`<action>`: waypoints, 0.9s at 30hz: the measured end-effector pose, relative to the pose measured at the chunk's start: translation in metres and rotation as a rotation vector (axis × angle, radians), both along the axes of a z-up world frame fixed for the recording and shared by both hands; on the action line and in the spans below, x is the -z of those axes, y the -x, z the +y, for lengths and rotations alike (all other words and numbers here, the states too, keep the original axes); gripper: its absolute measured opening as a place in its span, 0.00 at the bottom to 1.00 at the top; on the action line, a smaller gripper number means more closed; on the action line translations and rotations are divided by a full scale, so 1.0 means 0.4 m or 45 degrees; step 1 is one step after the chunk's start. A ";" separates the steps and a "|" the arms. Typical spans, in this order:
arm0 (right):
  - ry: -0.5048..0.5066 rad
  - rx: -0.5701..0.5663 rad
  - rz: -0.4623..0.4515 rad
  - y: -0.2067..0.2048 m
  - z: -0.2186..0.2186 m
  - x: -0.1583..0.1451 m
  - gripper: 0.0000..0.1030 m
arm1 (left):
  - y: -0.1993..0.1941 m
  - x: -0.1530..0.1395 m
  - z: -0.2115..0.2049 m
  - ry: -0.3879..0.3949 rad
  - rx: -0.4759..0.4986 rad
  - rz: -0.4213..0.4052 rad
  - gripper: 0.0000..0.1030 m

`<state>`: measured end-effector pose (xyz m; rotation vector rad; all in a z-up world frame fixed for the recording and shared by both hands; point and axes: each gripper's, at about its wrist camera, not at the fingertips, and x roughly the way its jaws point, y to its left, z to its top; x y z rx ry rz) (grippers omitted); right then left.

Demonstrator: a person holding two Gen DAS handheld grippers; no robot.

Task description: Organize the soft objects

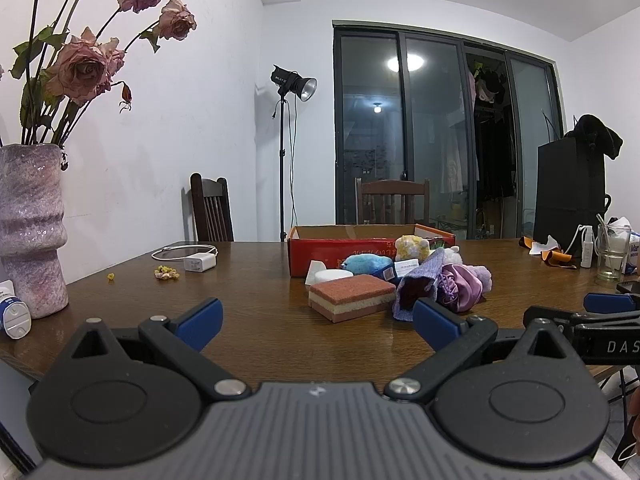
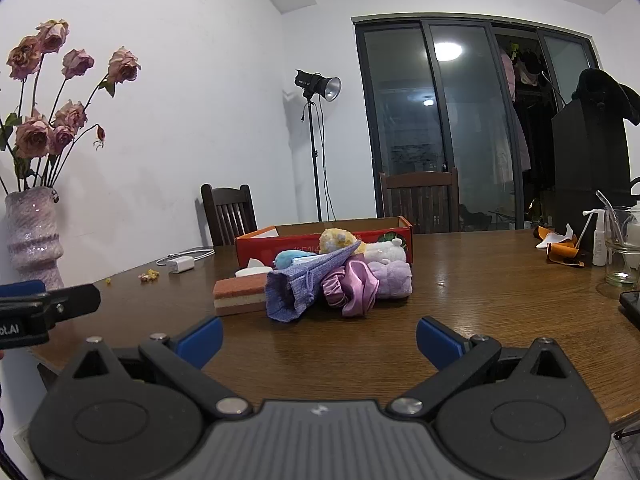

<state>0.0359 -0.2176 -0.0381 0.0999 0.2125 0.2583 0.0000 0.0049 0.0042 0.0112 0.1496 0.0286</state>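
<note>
Sponge (image 1: 351,297), orange over cream, lies beside purple pouch (image 1: 418,286).

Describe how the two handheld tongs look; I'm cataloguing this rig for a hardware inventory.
Both are alike. The left tongs have a grey ribbed body, two round black discs, black linkage arms with silver rivets, and blue pads on the fingers. The right tongs match, with blue pads. White lettering, only partly readable, marks each one's side where it shows in the other's view. No cables or sleeves show.
</note>
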 end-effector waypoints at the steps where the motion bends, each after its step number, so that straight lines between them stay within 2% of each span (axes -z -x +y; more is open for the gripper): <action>1: 0.000 0.000 0.000 0.000 0.000 0.000 1.00 | 0.001 0.001 -0.002 0.002 0.001 -0.001 1.00; 10: 0.002 -0.003 -0.002 -0.001 0.000 -0.001 1.00 | -0.002 0.000 -0.002 -0.005 -0.001 0.002 1.00; 14: 0.043 0.028 -0.026 -0.026 -0.010 -0.020 1.00 | -0.014 -0.017 -0.002 -0.018 0.002 -0.020 1.00; 17: 0.018 0.054 -0.049 -0.063 -0.030 -0.048 1.00 | -0.048 -0.039 -0.019 -0.079 -0.008 0.025 1.00; 20: 0.033 0.078 -0.074 -0.101 -0.038 -0.072 1.00 | -0.072 -0.049 -0.027 -0.128 -0.014 -0.018 1.00; 24: 0.041 0.076 -0.095 -0.157 -0.047 -0.100 1.00 | -0.115 -0.064 -0.020 -0.069 0.007 -0.051 1.00; 27: 0.045 0.076 -0.092 -0.208 -0.057 -0.117 1.00 | -0.169 -0.076 -0.021 -0.026 0.048 -0.004 1.00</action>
